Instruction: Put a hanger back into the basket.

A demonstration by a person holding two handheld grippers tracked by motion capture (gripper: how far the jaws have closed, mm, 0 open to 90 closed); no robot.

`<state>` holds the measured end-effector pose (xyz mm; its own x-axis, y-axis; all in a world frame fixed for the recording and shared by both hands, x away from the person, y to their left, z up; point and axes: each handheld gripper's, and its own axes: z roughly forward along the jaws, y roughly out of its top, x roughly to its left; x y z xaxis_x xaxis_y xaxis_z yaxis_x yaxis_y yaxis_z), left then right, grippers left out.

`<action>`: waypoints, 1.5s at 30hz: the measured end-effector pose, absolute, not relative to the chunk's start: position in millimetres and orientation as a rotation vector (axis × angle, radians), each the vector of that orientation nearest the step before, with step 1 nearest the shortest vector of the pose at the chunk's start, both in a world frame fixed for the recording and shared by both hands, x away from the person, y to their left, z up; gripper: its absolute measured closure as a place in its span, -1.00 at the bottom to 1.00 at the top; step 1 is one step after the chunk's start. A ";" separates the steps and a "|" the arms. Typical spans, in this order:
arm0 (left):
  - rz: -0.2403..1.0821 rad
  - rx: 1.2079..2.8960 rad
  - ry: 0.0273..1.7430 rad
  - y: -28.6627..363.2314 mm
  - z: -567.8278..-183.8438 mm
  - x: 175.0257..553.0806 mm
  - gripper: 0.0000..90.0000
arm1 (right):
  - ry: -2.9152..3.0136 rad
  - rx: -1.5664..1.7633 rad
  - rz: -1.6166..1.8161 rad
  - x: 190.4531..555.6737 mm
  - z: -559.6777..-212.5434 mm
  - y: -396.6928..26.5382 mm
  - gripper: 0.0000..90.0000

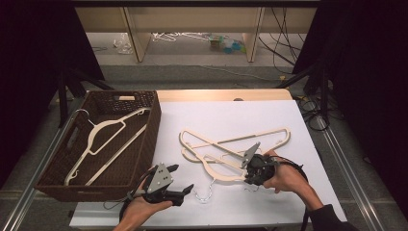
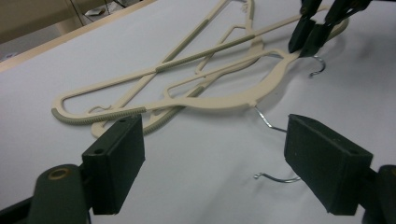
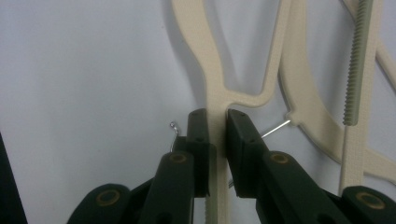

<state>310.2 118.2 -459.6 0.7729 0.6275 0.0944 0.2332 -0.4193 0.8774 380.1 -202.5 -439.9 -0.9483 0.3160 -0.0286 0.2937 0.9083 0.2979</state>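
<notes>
A: Nearest the table edge, what is the left gripper doing?

B: It hovers just above the white table sheet, jaws wide apart with nothing between them. In its own view a thin wire hook lies on the sheet between the pads, partly hidden behind the right pad.

A: And the right gripper?

B: Its jaws are clamped on the neck of a cream plastic clothes hanger. In the right gripper view the neck vanishes behind the jaws, and its metal hook peeks out only as a small curl.

A: Where does that hanger lie?

B: Right of centre on the sheet, tangled with other cream hangers; I cannot count them, since the arms overlap.

A: Farther left?

B: A dark brown woven basket holds another cream hanger. Beyond the table, the floor clutter is too small to make out.
</notes>
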 end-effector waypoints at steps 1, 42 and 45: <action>0.523 2.015 0.637 115.6 -460.1 314.0 -0.55 | 2.995 0.474 0.451 379.8 -438.8 -202.6 0.78; 0.628 2.383 -0.180 36.5 -476.4 373.8 0.26 | 2.986 0.415 0.548 373.3 -412.6 -214.9 0.77; 0.637 2.412 -0.279 32.2 -472.1 371.9 0.41 | 2.991 0.414 0.568 374.6 -412.9 -218.3 0.77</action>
